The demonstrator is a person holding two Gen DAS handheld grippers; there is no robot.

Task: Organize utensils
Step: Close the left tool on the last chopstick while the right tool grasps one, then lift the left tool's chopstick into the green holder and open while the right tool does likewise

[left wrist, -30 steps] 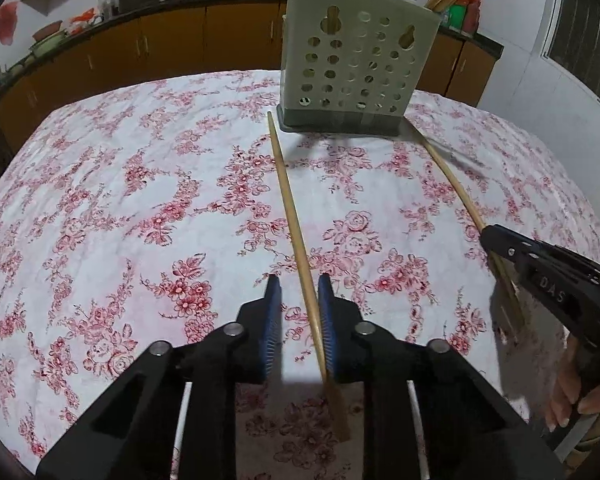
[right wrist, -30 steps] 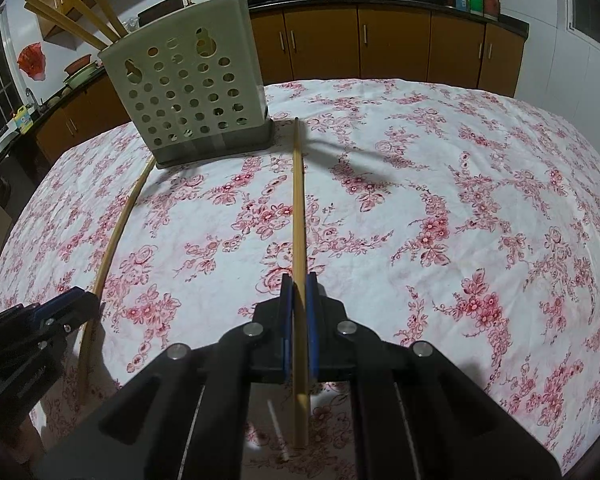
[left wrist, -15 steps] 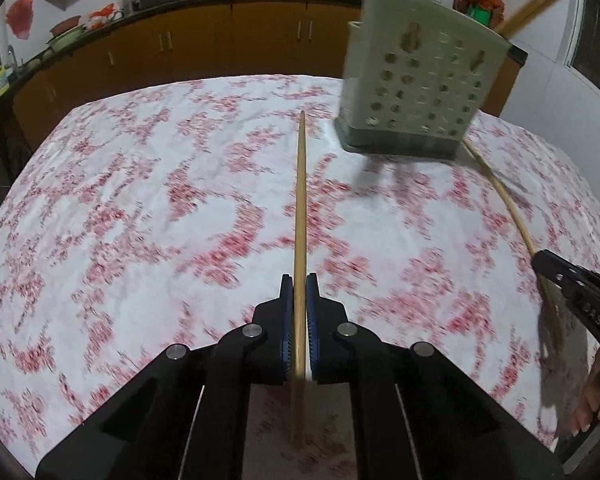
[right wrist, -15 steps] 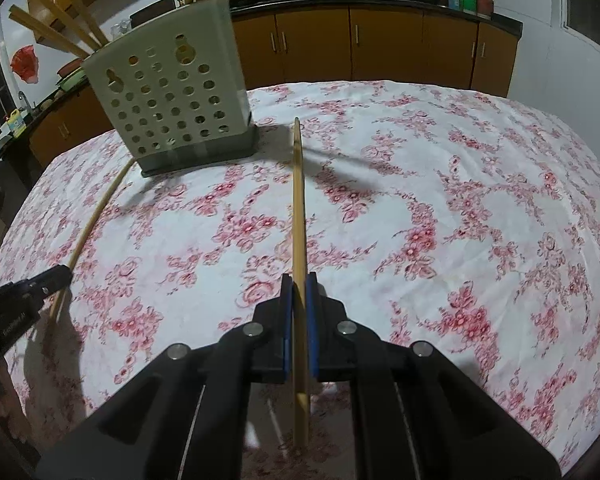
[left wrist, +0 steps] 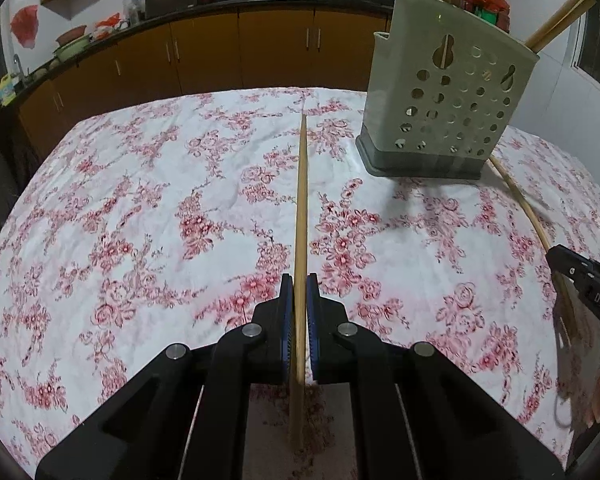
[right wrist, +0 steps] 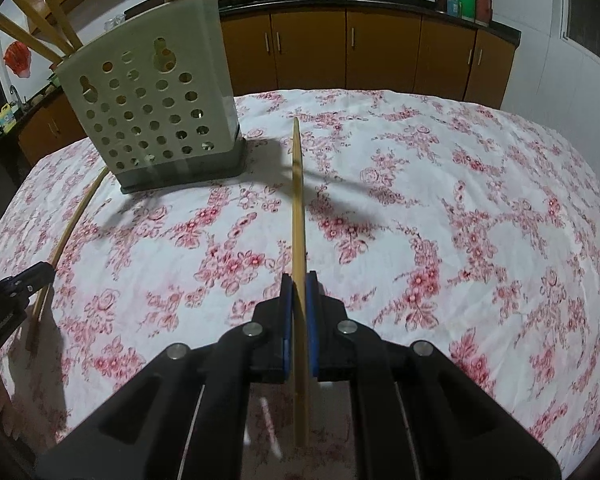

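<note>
In the left wrist view my left gripper (left wrist: 299,284) is shut on a long wooden chopstick (left wrist: 301,208) that points straight ahead over the floral cloth. The grey-green perforated utensil holder (left wrist: 444,108) stands ahead to the right with several wooden sticks in it. At the right edge my right gripper (left wrist: 556,254) shows with its own chopstick (left wrist: 520,204). In the right wrist view my right gripper (right wrist: 299,280) is shut on a second chopstick (right wrist: 297,208); the holder (right wrist: 156,116) is ahead to the left, and the left gripper (right wrist: 46,270) sits at the left edge with its chopstick (right wrist: 74,220).
The table carries a white cloth with red flowers (left wrist: 140,220). Behind it runs a dark counter with brown cabinets (left wrist: 260,48), woks and jars. A white wall (right wrist: 560,60) stands to the right of the table.
The left gripper closed on the chopstick that lay slanted between its open fingers and swung left, so the holder shifted right in its view. The right gripper kept its grip and drifted slightly.
</note>
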